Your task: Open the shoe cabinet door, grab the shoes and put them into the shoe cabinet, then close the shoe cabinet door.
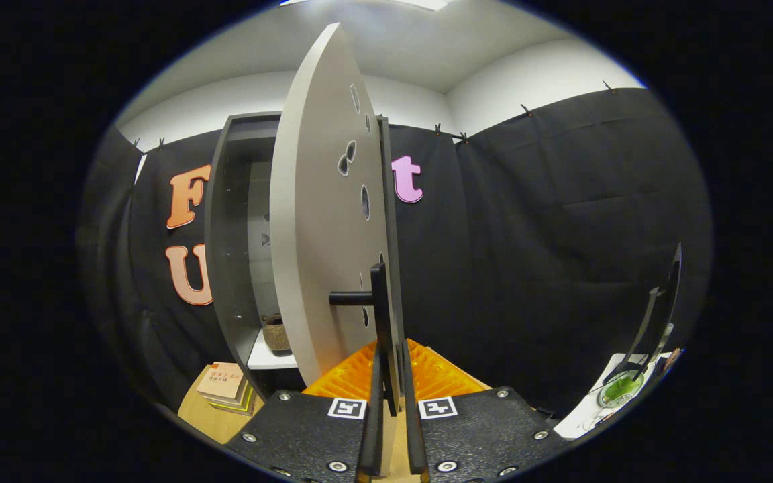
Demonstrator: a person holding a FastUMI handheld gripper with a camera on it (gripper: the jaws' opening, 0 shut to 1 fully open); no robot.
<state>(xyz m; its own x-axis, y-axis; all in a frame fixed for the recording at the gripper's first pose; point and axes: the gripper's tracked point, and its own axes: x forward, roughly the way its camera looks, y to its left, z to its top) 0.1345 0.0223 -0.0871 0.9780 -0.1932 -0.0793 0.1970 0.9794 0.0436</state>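
**Door swinging on its handle, fingers pinched at the edge**

Gripper view: the hand-held gripper (392, 396) has its two fingers drawn close together, and the dark front edge of the shoe cabinet door (323, 221) runs right down between them. They look clamped on the door's edge just below the black handle (370, 298), though actual pad contact is hard to confirm. The door stands well open, edge-on to the camera, its pale inner face with cut-out holes turned towards the shoe cabinet (235, 235). Inside, a white shelf (269, 355) carries a small brownish object, possibly a shoe, but too small to call. A stack of books (224, 386) sits on a box beside the cabinet's foot.

My judgement: this is a door-swing step. To do it well, follow the hinge arc, don't push straight, and keep the pinch square so the edge doesn't slip out.
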